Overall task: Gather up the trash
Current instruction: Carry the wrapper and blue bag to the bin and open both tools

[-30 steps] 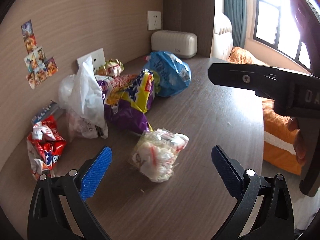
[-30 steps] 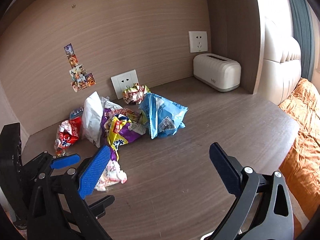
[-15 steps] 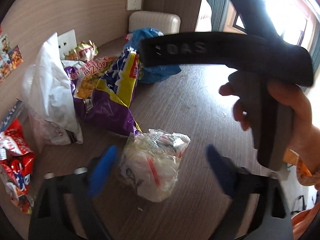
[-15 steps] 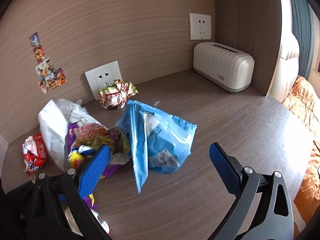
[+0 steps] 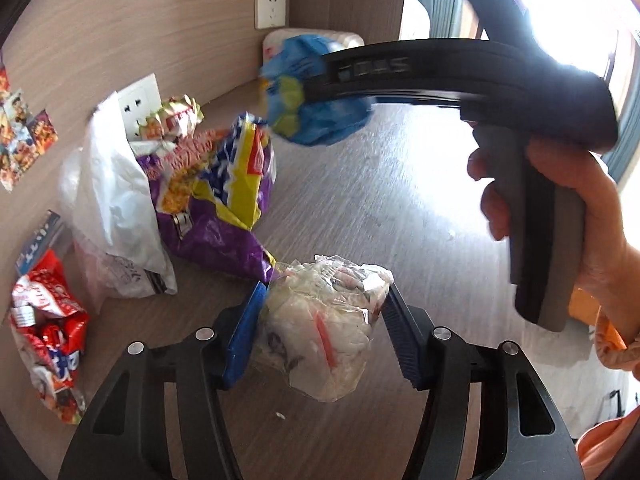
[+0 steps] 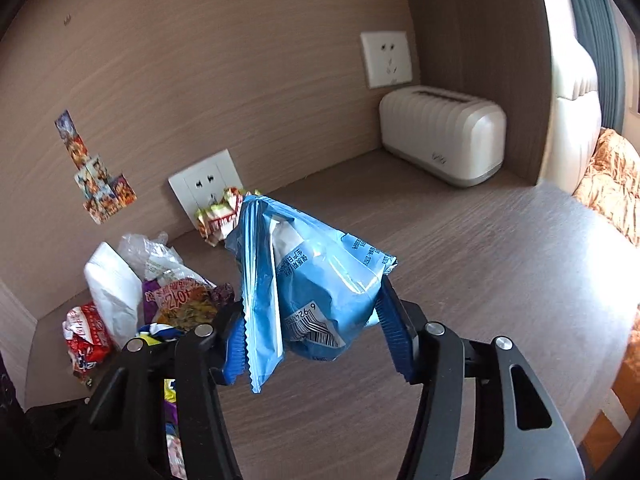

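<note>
My left gripper [image 5: 320,328] is shut on a clear crumpled plastic bag [image 5: 324,328] with white and red contents, low over the wooden desk. My right gripper [image 6: 316,332] is shut on a blue snack bag [image 6: 312,288] and holds it lifted above the desk; the blue snack bag also shows in the left wrist view [image 5: 312,100], blurred, beside the right gripper's black body. A purple and yellow bag [image 5: 224,200], a white plastic bag [image 5: 112,196], a red wrapper [image 5: 48,336] and a crumpled wrapper [image 5: 172,116] lie by the wall.
A white toaster-like box [image 6: 440,136] stands in the back right corner. Wall sockets [image 6: 204,184] and stickers [image 6: 96,172] are on the wood panel wall. An orange blanket [image 6: 612,184] lies past the desk's right edge.
Both grippers have closed: the left on the clear plastic bag, the right on the blue snack bag, which has risen off the desk. The right gripper moved forward over the pile.
</note>
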{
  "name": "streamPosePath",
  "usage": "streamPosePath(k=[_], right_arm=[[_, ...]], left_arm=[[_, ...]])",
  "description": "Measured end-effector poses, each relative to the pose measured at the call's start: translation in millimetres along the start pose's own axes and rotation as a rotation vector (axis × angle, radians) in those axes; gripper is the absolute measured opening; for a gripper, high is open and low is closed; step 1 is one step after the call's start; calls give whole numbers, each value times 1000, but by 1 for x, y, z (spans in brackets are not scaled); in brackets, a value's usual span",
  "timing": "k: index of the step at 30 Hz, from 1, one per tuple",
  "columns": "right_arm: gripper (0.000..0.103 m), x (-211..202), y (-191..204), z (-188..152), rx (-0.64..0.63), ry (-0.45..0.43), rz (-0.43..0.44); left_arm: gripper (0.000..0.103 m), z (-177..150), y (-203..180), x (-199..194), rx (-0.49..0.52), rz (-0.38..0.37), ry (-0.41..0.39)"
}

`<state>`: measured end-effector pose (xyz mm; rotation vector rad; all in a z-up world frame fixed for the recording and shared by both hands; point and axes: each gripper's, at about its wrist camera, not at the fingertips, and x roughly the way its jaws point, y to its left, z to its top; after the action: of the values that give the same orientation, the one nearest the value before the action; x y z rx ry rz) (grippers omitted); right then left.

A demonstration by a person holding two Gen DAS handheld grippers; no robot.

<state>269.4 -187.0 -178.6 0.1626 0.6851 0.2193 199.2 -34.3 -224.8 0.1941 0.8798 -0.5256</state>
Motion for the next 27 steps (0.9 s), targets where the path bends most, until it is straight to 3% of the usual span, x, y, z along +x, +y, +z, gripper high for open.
streamPosePath(k=[11,21,27], right_arm=[[57,-113,-44,-7,26,-122,-69],[57,-207,-108,-46,65,-143,-202],[57,-241,-146,-78,124,-116,-267]], left_arm=[[58,20,-61,-38,59,-24,-77],[58,29,-151,-31,167,-119,-91],[58,24,-214,-14,224,-200,-68]])
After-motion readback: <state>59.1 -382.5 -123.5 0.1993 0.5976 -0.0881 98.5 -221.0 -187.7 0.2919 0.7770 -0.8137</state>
